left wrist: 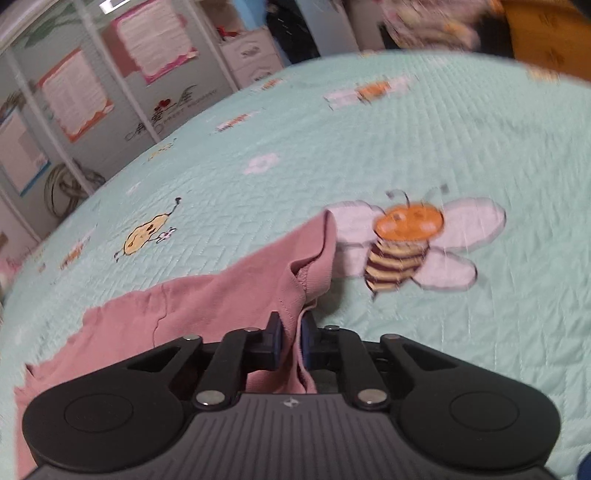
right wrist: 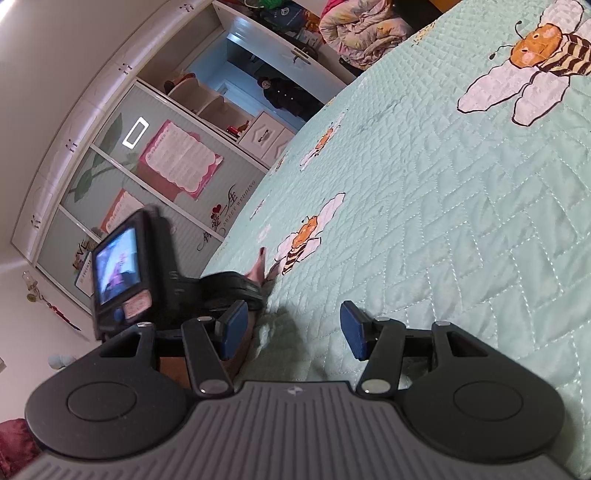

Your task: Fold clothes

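Observation:
A pink garment (left wrist: 192, 317) lies crumpled on the mint quilted bedspread (left wrist: 406, 147) in the left wrist view, spreading to the lower left. My left gripper (left wrist: 291, 332) is shut on a fold of that pink garment, whose edge runs up between the blue pads (left wrist: 275, 338). In the right wrist view my right gripper (right wrist: 291, 325) stands open over the bedspread (right wrist: 443, 221) with nothing between its fingers. The other gripper's body with its small screen (right wrist: 118, 269) and a hand (right wrist: 258, 269) show just beyond the right gripper's left finger. The garment is not visible in that view.
Bee and flower prints (left wrist: 402, 243) dot the quilt. A wardrobe with posters on its sliding doors (right wrist: 177, 162) stands past the bed's far edge. A heap of bedding (right wrist: 365, 26) lies at the bed's far end. A dark coat (right wrist: 288, 96) hangs by the doorway.

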Motion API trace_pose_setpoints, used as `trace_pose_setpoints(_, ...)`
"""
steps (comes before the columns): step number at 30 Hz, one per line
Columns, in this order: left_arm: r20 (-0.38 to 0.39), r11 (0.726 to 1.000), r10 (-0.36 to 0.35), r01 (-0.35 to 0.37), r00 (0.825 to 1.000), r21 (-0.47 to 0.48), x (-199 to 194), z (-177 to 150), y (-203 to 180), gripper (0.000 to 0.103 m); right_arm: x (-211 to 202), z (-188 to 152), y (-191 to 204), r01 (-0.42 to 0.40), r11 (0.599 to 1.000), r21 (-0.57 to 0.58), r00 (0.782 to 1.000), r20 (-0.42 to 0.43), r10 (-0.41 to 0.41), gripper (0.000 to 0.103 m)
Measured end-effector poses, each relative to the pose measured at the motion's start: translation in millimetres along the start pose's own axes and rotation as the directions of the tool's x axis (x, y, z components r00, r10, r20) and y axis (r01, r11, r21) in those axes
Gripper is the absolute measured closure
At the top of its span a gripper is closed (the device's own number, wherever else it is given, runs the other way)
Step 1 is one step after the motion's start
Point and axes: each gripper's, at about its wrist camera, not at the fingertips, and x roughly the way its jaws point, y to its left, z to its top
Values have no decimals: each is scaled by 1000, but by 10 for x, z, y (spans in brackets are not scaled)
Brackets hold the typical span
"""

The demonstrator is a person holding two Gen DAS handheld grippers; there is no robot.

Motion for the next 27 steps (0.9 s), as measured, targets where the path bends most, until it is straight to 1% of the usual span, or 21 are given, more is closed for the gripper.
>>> trace_pose_setpoints(4,97,993,-26,37,995,-111,-210,50,256,94,6,-3,12,0,1000,-13,1000,-1,0,47)
trace_pose_setpoints(8,193,972,-31,74,981,-223,-445,63,610,94,4,-8,20,-1,1000,-24,1000,-2,1,47)
trace_pose_setpoints(10,232,951,-27,97,972,-293,-555,-26,831,94,4,-16,28,1,999,-33,1000,-4,-1,47)
trace_pose_setpoints(13,291,907,-33,152,956,-394,-655,-281,1163,94,13,-22,58,6,999,-51,1000,-8,-6,47)
trace_pose_setpoints(15,328,883,-66,208,942,-421,-612,-489,1320,94,19,-26,82,9,998,-66,1000,-11,-10,45)
trace_pose_setpoints(17,333,861,-100,249,938,-444,-474,-679,1414,94,24,-27,111,8,997,-83,1000,-18,-9,43)
trace_pose_setpoints(18,330,845,-112,265,937,-465,-383,-774,1443,94,21,-30,129,4,996,-92,1000,-20,-6,42)
trace_pose_setpoints(20,315,800,-129,287,940,-527,-189,-967,1484,94,19,-43,180,-16,992,-127,999,-31,13,41)
trace_pose_setpoints(21,308,762,-150,308,940,-569,-96,-1051,1516,94,22,-51,215,-34,988,-150,999,-41,28,41)
trace_pose_setpoints(22,315,717,-174,339,933,-609,-32,-1112,1574,94,40,-51,274,-53,981,-185,997,-59,42,42)
trace_pose_setpoints(23,331,669,-195,372,923,-643,15,-1164,1642,94,60,-56,354,-71,972,-226,996,-74,55,49)
trace_pose_setpoints(24,333,635,-203,383,921,-671,53,-1203,1680,94,94,-52,456,-94,958,-271,994,-84,74,62)
trace_pose_setpoints(25,333,615,-205,386,920,-688,72,-1228,1692,94,178,-31,602,-122,939,-322,991,-98,95,67)
trace_pose_setpoints(26,337,598,-207,392,918,-699,83,-1249,1699,94,264,-9,749,-150,916,-371,987,-114,115,76)
trace_pose_setpoints(27,341,581,-210,397,916,-710,94,-1269,1706,94,418,48,918,-183,893,-410,981,-135,139,82)
